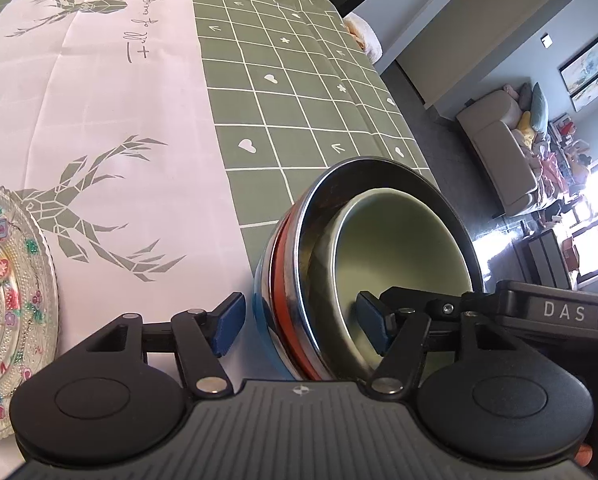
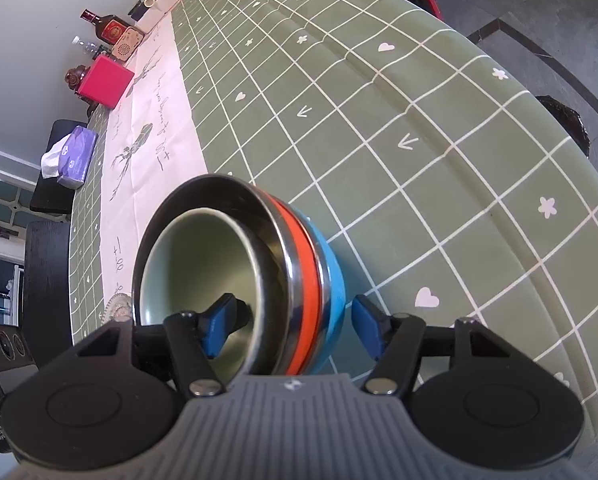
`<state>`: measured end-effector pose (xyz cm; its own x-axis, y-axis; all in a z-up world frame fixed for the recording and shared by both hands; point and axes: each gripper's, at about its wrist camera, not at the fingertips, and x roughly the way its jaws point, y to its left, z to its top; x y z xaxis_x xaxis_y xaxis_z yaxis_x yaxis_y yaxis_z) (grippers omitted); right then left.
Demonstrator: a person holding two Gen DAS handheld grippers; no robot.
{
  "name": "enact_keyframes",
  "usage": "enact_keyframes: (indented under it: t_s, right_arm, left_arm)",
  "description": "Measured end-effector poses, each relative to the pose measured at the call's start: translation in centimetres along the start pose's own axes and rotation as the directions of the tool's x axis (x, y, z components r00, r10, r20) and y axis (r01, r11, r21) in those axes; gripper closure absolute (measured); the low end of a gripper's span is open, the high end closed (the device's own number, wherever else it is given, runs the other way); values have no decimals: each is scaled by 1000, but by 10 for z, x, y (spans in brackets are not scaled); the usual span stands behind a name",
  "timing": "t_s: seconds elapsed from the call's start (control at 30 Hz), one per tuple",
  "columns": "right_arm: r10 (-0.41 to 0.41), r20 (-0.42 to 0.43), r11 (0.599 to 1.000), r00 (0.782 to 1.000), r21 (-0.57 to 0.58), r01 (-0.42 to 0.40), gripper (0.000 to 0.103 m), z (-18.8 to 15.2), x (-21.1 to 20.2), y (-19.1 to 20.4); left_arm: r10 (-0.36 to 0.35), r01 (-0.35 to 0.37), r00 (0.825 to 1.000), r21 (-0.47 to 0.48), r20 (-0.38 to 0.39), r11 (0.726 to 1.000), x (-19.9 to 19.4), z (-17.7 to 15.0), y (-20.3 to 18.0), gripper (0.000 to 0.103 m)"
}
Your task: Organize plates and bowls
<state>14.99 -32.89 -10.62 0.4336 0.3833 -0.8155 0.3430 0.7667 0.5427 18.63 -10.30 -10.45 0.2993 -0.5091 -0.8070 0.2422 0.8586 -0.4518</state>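
A nested stack of bowls [image 1: 299, 280] sits near the edge of the table: blue outermost, then orange, then steel, with a pale green bowl [image 1: 395, 248] inside. My left gripper [image 1: 301, 322] straddles the stack's wall. One blue pad [image 1: 229, 324] is outside the blue bowl and the other is inside the green bowl, with small gaps showing. My right gripper [image 2: 295, 324] straddles the opposite wall of the stack of bowls [image 2: 311, 276] the same way and is open, its outer pad [image 2: 369, 326] just clear of the blue bowl. A patterned glass plate [image 1: 11, 300] lies on the left.
A green checked tablecloth [image 2: 419, 140] with a white runner covers the table. Its edge drops off close behind the bowls. A red box [image 2: 105, 82], bottles and a tissue pack [image 2: 73, 156] stand at the far end. A dark chair [image 2: 45, 272] is beside the table.
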Motion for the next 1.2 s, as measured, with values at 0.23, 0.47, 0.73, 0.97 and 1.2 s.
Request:
enact_keyframes:
  t_s: [0.23, 0.47, 0.73, 0.97, 1.2]
  right_arm:
    - [5, -5, 1000, 1000, 24, -5, 53, -1, 4, -5]
    - [5, -4, 1000, 1000, 24, -5, 55, -2, 4, -7]
    - [9, -11, 999, 1000, 41, -9, 54, 0, 4, -8]
    - [12, -6, 999, 1000, 42, -11, 54, -1, 2, -8]
    - [11, -3, 1000, 1000, 27, -11, 51, -5, 2, -6]
  left_arm:
    - [-14, 14, 1000, -3, -11, 1000, 1, 4, -2, 37]
    - [-27, 27, 1000, -16, -15, 1000, 2, 5, 0, 40]
    - [-134, 131, 991, -147, -12, 980, 10, 6, 26, 43]
    - [-89, 90, 996, -144, 16, 985, 3, 1, 21, 49]
    - [49, -47, 997, -37, 64, 998, -9, -1, -3, 61]
